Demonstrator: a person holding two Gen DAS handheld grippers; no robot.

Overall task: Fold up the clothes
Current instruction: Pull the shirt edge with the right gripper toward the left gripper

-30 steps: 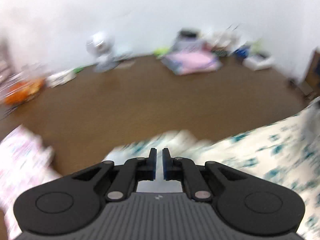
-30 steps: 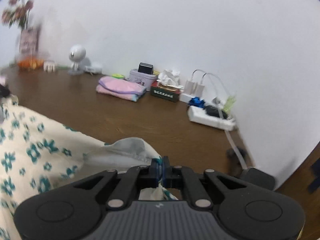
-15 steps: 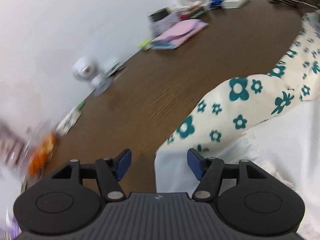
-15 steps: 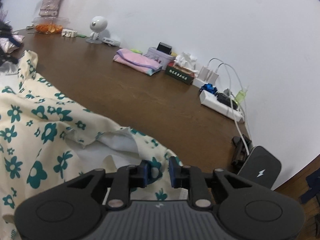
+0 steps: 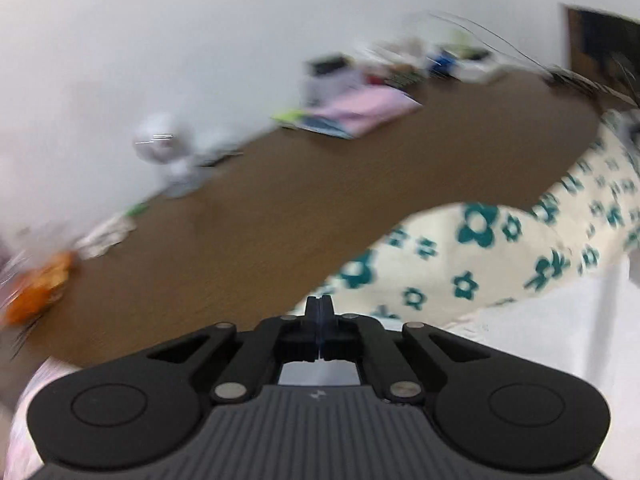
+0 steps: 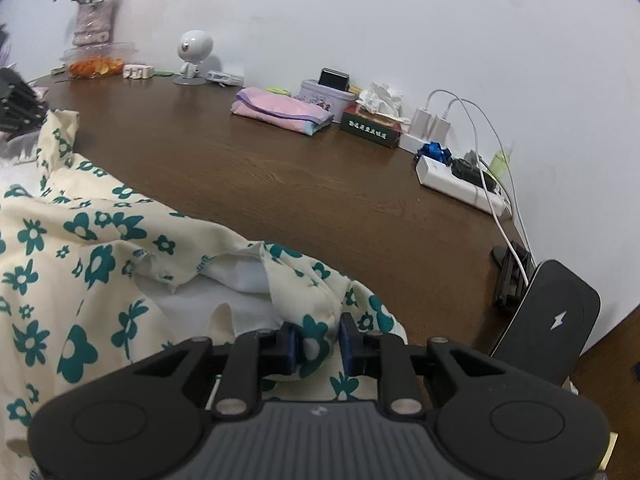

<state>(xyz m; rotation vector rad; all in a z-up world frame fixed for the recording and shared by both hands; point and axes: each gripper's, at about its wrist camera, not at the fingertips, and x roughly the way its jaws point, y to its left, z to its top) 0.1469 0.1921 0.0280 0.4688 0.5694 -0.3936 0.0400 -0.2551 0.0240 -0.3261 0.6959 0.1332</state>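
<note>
A cream floral garment [image 6: 100,264] with teal flowers lies spread on the brown table [image 6: 320,184], its white inside showing in places. My right gripper [image 6: 320,342] is low over its near right corner. The jaws are closing and a bunched fold of the fabric fills the narrow gap between the blue pads. In the blurred left wrist view the floral garment [image 5: 480,264] runs off to the right. My left gripper [image 5: 319,308] is shut right at the garment's left edge, and the tips hide the pinched spot.
Along the back wall stand a folded pink cloth [image 6: 280,110], a tin [image 6: 326,94], a tissue box [image 6: 370,128], a power strip [image 6: 456,184] with cables, a white robot figure [image 6: 194,54] and a flower vase [image 6: 90,20]. A black charging pad [image 6: 552,316] leans at the table's right end.
The left gripper stood wide open over the garment's edge half a second ago and has since closed there. The right went from fully shut to a narrow gap around a fold. Both sank toward the table.
</note>
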